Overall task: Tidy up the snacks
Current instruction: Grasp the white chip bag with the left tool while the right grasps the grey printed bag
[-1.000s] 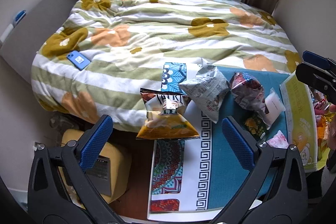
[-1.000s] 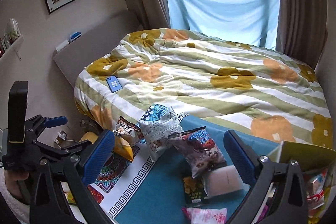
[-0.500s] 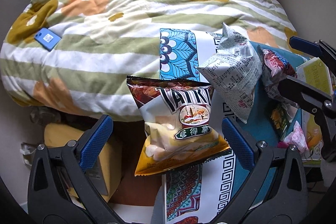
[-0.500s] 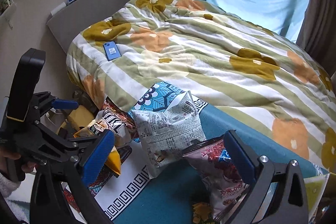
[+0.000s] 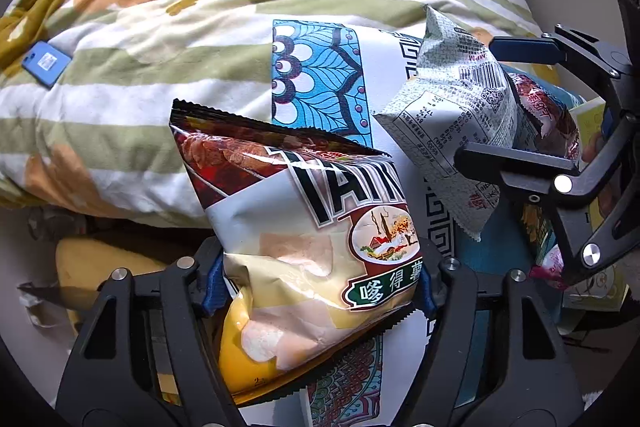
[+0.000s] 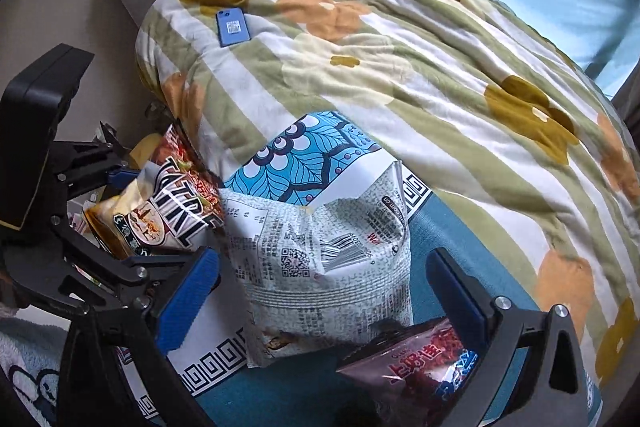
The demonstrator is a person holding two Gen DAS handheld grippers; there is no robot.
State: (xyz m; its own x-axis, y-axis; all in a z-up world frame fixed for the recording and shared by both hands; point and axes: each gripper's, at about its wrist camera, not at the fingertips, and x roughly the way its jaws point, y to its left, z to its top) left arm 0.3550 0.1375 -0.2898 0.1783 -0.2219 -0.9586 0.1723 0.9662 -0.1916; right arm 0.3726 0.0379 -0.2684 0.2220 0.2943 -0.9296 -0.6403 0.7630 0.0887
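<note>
Both wrist cameras look down close over the bed's foot; both views share the grey-print snack bag [image 5: 452, 123] [image 6: 324, 259] and quilt [image 5: 200, 7] [image 6: 400, 67].

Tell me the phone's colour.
Blue phone on the bedspread; clearest in the right wrist view.

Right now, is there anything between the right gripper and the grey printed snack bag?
Nothing visible does. The right gripper is open, and the grey printed snack bag already lies between its fingers. The dark red snack bag lies lower, near the right finger, not in front.
</note>
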